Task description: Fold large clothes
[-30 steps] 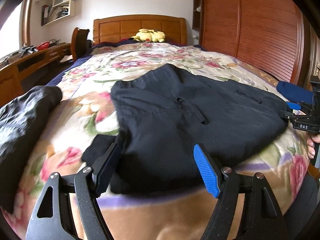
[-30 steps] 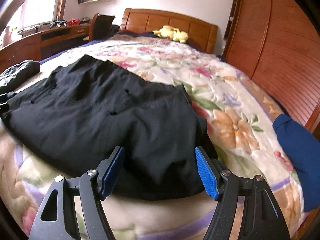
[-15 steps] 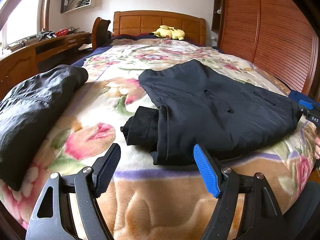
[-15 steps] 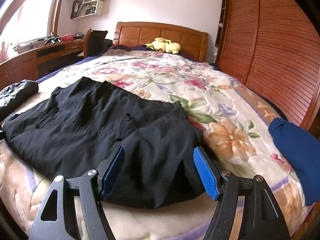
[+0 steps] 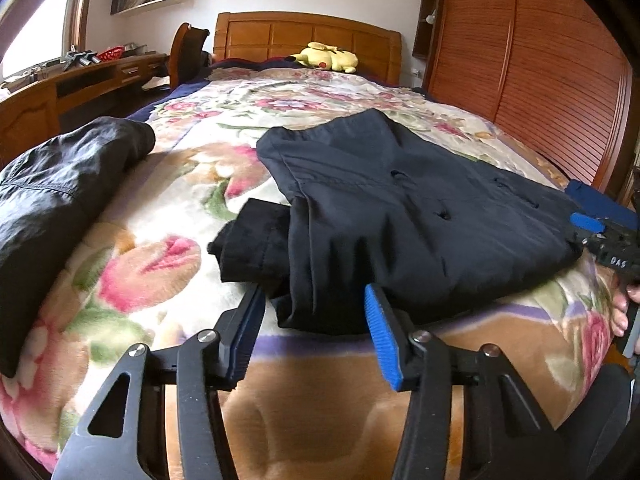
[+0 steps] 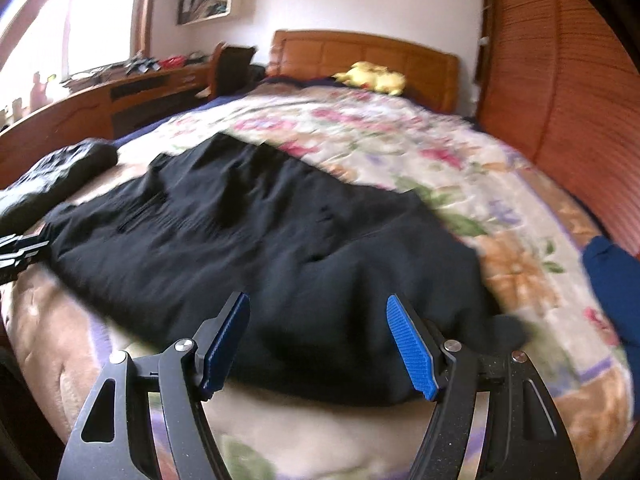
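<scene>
While both grippers, left gripper (image 5: 314, 328) and right gripper (image 6: 318, 340), gape empty, one black garment (image 5: 400, 216) lies flat.

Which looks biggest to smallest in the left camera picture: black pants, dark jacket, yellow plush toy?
1. Black pants.
2. Dark jacket, partly cut off and nearer the camera, so unsure.
3. Yellow plush toy, far away, so apparent size only.

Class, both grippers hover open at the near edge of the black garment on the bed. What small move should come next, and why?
Probably lower the left gripper and right gripper onto the near hem of the black garment and close. Both are open and empty, one at each end of that hem, and the garment lies flat on the floral blanket, not yet folded over.
</scene>
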The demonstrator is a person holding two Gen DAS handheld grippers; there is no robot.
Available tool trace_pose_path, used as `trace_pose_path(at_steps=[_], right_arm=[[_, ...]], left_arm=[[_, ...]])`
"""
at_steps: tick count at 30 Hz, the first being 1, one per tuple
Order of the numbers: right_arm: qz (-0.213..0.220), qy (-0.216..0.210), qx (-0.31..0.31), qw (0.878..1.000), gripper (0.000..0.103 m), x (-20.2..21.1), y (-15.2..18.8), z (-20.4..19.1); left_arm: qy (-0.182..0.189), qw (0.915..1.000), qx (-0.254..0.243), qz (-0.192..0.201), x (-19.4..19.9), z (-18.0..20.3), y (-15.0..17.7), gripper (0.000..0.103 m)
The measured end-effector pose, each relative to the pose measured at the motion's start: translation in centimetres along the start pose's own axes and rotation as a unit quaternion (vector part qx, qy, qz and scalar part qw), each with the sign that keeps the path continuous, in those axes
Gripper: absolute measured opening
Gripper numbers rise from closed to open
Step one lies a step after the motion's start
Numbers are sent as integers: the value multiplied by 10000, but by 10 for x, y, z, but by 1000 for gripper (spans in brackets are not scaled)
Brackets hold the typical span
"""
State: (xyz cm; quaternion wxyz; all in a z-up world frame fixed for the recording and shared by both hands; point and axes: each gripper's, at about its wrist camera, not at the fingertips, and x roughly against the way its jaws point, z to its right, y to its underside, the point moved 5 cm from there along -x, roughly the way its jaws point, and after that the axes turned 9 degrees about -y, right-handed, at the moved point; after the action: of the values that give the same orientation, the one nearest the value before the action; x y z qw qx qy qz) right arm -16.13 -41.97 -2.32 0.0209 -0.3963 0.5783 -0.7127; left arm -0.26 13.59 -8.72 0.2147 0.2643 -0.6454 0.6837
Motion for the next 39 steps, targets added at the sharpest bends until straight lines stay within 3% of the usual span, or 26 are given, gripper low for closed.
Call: trace_pose_path(at_steps=[8, 13, 16, 25, 35, 39], right_arm=[[-189, -159, 33, 9997, 74, -26, 7, -1], [-104, -252, -44, 9996, 75, -29, 16, 4], [-24, -206, 1, 9998, 75, -28, 18, 3], [95, -323, -86, 9994, 75, -17, 24, 6], [248, -335, -334, 9986, 75, 1, 25, 15], [262, 81, -205, 9994, 75, 16, 34, 28]], left_arm=[[32, 10000, -25, -80, -3, 1, 1, 52], [130, 9997, -146, 122, 3, 9, -1, 23], [113, 9995, -164, 260, 9, 12, -7, 16], [-373, 9961, -405, 695, 36, 39, -50, 10], [-394, 9881, -918, 1170, 77, 101, -110, 8], [-129, 9817, -1325, 1358, 83, 144, -133, 8]])
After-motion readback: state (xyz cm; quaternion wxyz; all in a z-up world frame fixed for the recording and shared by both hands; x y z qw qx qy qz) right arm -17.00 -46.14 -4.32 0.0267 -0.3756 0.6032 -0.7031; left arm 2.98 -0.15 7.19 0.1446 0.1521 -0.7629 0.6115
